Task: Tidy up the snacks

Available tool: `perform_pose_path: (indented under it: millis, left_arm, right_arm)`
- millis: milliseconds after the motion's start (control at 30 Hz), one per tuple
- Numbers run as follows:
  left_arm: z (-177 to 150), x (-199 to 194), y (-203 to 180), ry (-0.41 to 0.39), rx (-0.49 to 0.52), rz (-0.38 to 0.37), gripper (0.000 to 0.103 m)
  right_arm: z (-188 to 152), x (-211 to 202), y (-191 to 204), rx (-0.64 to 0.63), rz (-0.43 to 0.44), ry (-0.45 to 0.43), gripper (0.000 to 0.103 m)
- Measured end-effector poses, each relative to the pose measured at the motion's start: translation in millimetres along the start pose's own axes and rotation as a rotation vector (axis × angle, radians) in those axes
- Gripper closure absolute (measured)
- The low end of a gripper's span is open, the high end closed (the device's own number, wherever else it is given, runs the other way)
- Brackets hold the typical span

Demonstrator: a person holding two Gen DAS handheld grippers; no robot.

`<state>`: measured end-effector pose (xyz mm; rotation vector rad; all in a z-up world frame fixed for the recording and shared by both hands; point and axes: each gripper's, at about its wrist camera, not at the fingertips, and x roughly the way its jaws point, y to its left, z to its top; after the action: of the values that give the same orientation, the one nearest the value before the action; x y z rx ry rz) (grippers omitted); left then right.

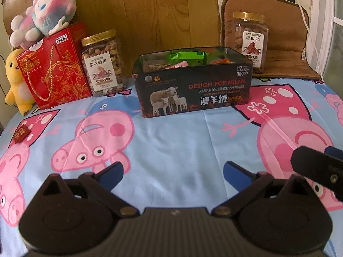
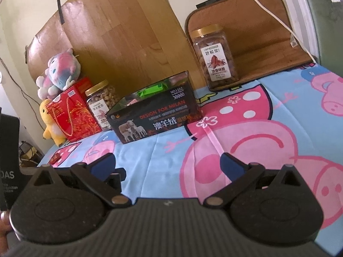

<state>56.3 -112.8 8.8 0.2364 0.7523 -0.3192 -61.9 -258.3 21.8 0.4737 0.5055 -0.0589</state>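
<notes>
Yellow duck plush (image 1: 15, 81): far left edge, standing beside the red box.
Red gift box (image 1: 54, 68): far left, rope handle on its front; a pink and blue plush toy (image 1: 42, 16) lies on top.
Small red packet (image 1: 21, 133): alone on the sheet at the left, well apart from the tin.
Cashew jar (image 1: 103, 64): gold lid, upright, just right of the red gift box, left of the tin.
Black tin (image 1: 193, 85): centre far, lid off, sheep picture and "DESIGN FOR MILAN" on its front wall; snack packets inside, among them a green packet (image 1: 186, 56) and a pink one.
Pecan jar (image 1: 249, 40): gold lid, upright, far right behind the tin, standing on a brown mat (image 1: 287, 49).
Cartoon-pig bedsheet (image 1: 171, 132): blue and pink, covers the whole surface.
Left gripper (image 1: 173, 171): near centre, low over the sheet, jaws spread wide, nothing between them.
Right gripper (image 2: 168, 165): near right, likewise spread wide and empty, over a pink pig print; its tip shows at the right edge of the left wrist view.
</notes>
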Motion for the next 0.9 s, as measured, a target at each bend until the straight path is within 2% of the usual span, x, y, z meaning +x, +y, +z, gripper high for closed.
perform_pose_path:
  millis: [267, 900]
  left_arm:
    - [-1, 6, 8, 0.007, -0.024, -0.003, 0.000]
    - [-3, 5, 19, 0.003, -0.048, 0.022, 0.000]
  right_arm:
    - [1, 1, 3, -0.015, -0.024, -0.016, 0.000]
    - [-1, 4, 8, -0.026, -0.013, -0.010, 0.000]
